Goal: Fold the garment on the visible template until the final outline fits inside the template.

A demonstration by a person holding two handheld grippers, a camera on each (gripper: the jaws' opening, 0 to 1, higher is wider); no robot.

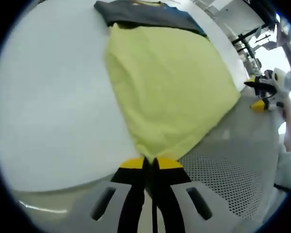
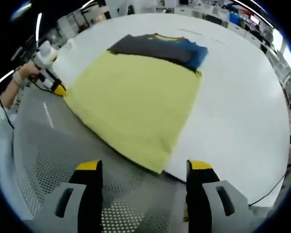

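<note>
Your left gripper (image 1: 152, 162) pinches the near corner of the yellow garment (image 2: 136, 107), which lies flat on the white table (image 2: 242, 97). Your right gripper (image 2: 144, 167) hovers open before the other corner. Likely next: grip there, then fold.

White counter (image 2: 242, 87) across upper and right of right gripper view; grey perforated surface (image 2: 48, 160) at lower left. Yellow garment (image 2: 136, 104) flat at centre, overlapping both. Dark folded clothes (image 2: 160, 47) touching its far edge, upper centre.
</note>
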